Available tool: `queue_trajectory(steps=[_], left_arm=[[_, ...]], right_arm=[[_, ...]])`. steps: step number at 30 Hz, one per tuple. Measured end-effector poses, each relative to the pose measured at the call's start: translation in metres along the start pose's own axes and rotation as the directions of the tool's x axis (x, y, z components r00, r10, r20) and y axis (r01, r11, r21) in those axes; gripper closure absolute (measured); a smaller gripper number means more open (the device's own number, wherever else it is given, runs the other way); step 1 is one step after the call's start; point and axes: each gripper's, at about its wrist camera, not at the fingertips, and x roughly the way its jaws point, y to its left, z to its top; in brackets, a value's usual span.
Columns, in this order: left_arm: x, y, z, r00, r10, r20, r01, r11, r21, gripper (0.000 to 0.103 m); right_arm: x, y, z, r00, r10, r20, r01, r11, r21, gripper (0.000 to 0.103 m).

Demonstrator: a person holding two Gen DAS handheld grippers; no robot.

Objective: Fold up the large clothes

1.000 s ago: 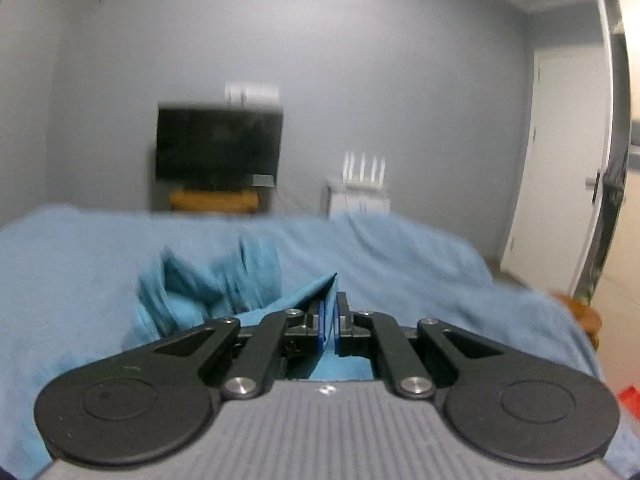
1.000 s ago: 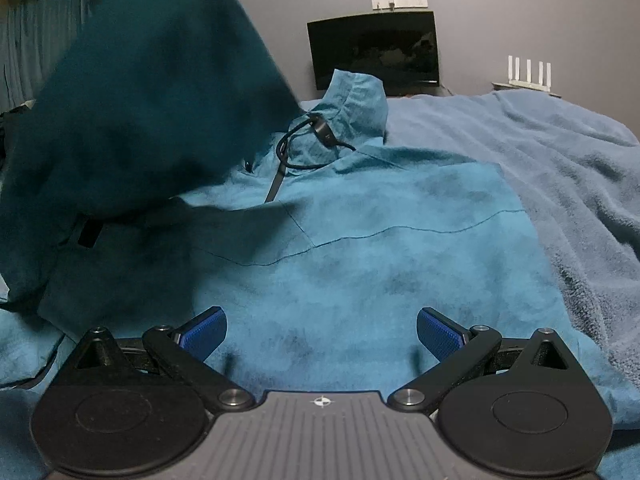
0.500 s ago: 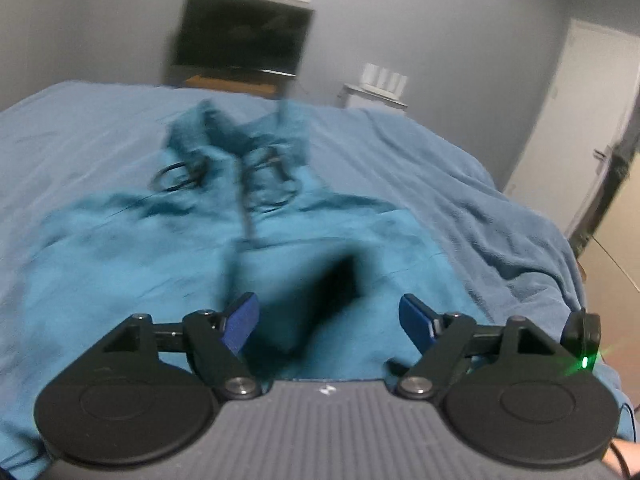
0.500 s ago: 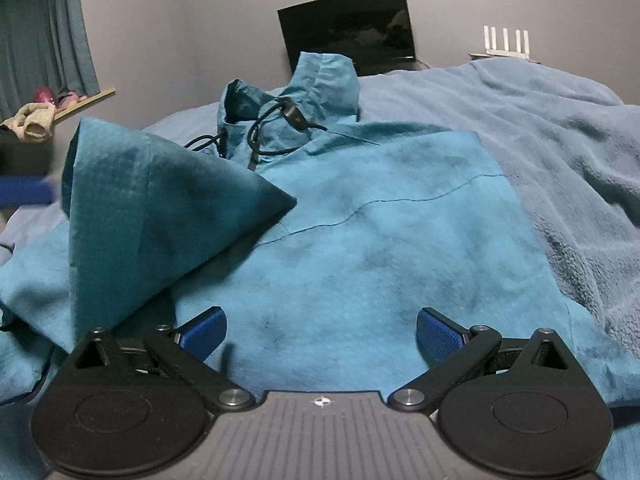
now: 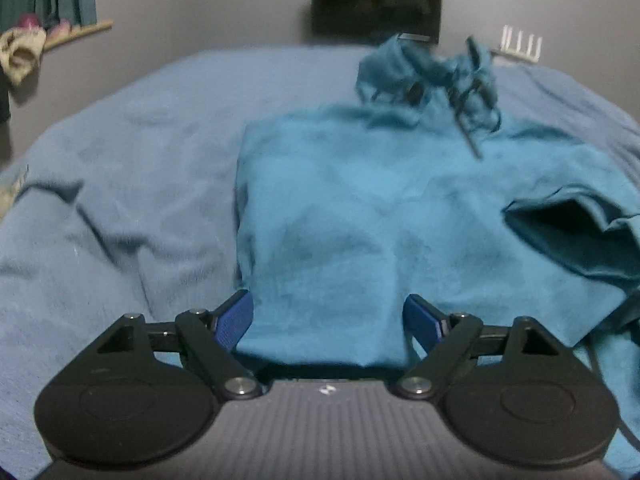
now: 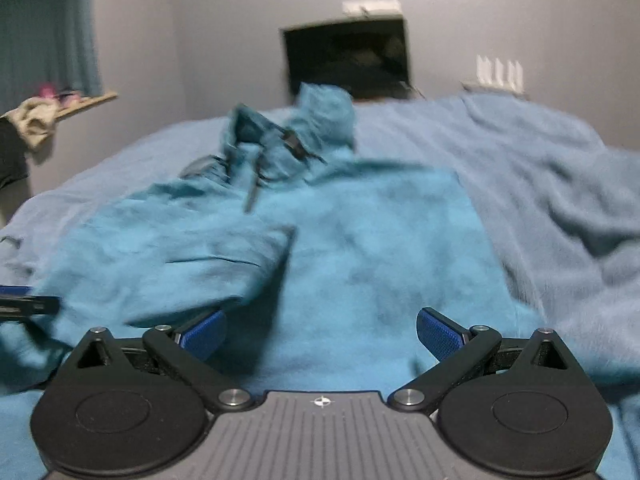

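**Both grippers empty over the half-folded hoodie**

Left wrist view: the left gripper (image 5: 327, 316) is hovering low with its blue pads spread wide, nothing between them. One teal hoodie (image 5: 360, 216) is lying on the blue blanket (image 5: 120, 184), its left edge running in a straight crease, which suggests that side is tucked in already. The hood (image 5: 416, 76) is sitting crumpled at the far end, black drawstrings trailing over the chest. A sleeve opening (image 5: 568, 236) is gaping darkly at right, loose, probably waiting to be flattened.

Right wrist view: the right gripper (image 6: 320, 334) is also standing wide apart and carrying nothing, poised just above the hem. The folded-over sleeve (image 6: 176, 260) is resting across the body, puffed rather than flat. The other gripper's fingertip (image 6: 16, 292) is peeking in at far left. Count: one garment, one hood, two grippers, one television (image 6: 346, 60) behind.
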Motion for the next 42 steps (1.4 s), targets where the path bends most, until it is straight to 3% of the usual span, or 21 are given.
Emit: queue_trajectory(steps=[5, 10, 15, 17, 18, 20, 21, 23, 26, 28, 31, 32, 34, 35, 37, 39, 40, 42], left_arm=[[0.013, 0.011, 0.0, 0.999, 0.003, -0.035, -0.003, 1.0, 0.01, 0.017], [0.018, 0.011, 0.002, 1.0, -0.003, -0.026, 0.003, 1.0, 0.024, 0.015], [0.014, 0.012, 0.003, 1.0, -0.01, -0.021, 0.011, 1.0, 0.02, 0.014], [0.014, 0.013, 0.003, 1.0, -0.014, -0.019, 0.014, 1.0, 0.017, 0.014], [0.013, 0.013, 0.003, 1.0, -0.015, -0.019, 0.015, 1.0, 0.016, 0.014], [0.013, 0.013, 0.003, 1.0, -0.016, -0.018, 0.016, 1.0, 0.015, 0.014], [0.014, 0.013, 0.003, 1.0, -0.016, -0.018, 0.016, 1.0, 0.015, 0.014], [0.014, 0.013, 0.003, 1.0, -0.015, -0.018, 0.015, 1.0, 0.015, 0.014], [0.013, 0.013, 0.003, 1.0, -0.017, -0.017, 0.017, 1.0, 0.017, 0.013], [0.014, 0.013, 0.003, 1.0, -0.016, -0.018, 0.016, 1.0, 0.017, 0.013], [0.014, 0.011, 0.003, 1.0, -0.012, -0.019, 0.013, 1.0, 0.019, 0.013], [0.014, 0.011, 0.003, 1.0, -0.011, -0.02, 0.012, 1.0, 0.02, 0.013], [0.015, 0.011, 0.003, 1.0, -0.01, -0.02, 0.01, 1.0, 0.021, 0.013], [0.015, 0.011, 0.003, 1.0, -0.009, -0.02, 0.01, 1.0, 0.022, 0.013], [0.015, 0.011, 0.004, 1.0, -0.008, -0.02, 0.008, 1.0, 0.022, 0.012], [0.015, 0.011, 0.004, 1.0, -0.008, -0.02, 0.009, 1.0, 0.021, 0.012], [0.016, 0.011, 0.004, 1.0, -0.007, -0.02, 0.008, 1.0, 0.022, 0.012], [0.016, 0.011, 0.004, 1.0, -0.009, -0.019, 0.009, 1.0, 0.021, 0.012]], right_arm=[[-0.018, 0.043, 0.002, 0.998, 0.045, 0.038, -0.035, 0.971, -0.236, 0.001], [-0.001, 0.092, 0.001, 0.997, 0.073, -0.034, -0.081, 0.918, -0.388, 0.002], [0.041, 0.128, -0.01, 0.994, -0.043, -0.1, -0.017, 0.847, -0.532, 0.01], [0.056, 0.13, -0.013, 0.988, -0.095, -0.124, 0.011, 0.837, -0.547, 0.016], [0.062, 0.128, -0.013, 0.985, -0.111, -0.135, 0.022, 0.843, -0.538, 0.018], [0.064, 0.121, -0.01, 0.983, -0.11, -0.146, 0.024, 0.868, -0.496, 0.038], [0.063, 0.115, -0.007, 0.984, -0.103, -0.148, 0.022, 0.884, -0.467, 0.039], [0.056, 0.101, -0.001, 0.988, -0.082, -0.134, 0.02, 0.911, -0.413, 0.057], [0.044, 0.07, 0.01, 0.989, -0.124, -0.074, 0.099, 0.955, -0.278, 0.072], [0.038, 0.039, 0.017, 0.986, -0.156, -0.06, 0.149, 0.984, -0.099, 0.069], [0.035, 0.002, 0.018, 0.984, -0.161, -0.076, 0.168, 0.981, 0.094, 0.058], [0.035, -0.007, 0.016, 0.987, -0.134, -0.084, 0.144, 0.981, 0.133, 0.053], [0.035, -0.019, 0.009, 0.995, -0.065, -0.082, 0.081, 0.976, 0.204, 0.031], [0.035, -0.022, 0.006, 0.996, -0.034, -0.076, 0.051, 0.972, 0.228, 0.026], [0.038, -0.025, 0.004, 0.997, -0.013, -0.075, 0.031, 0.968, 0.247, 0.027], [0.042, -0.029, 0.003, 0.996, -0.017, -0.086, 0.038, 0.968, 0.25, 0.049], [0.043, -0.031, 0.003, 0.995, -0.03, -0.093, 0.052, 0.968, 0.245, 0.079], [0.045, -0.033, 0.006, 0.995, -0.054, -0.081, 0.073, 0.965, 0.251, 0.089]])
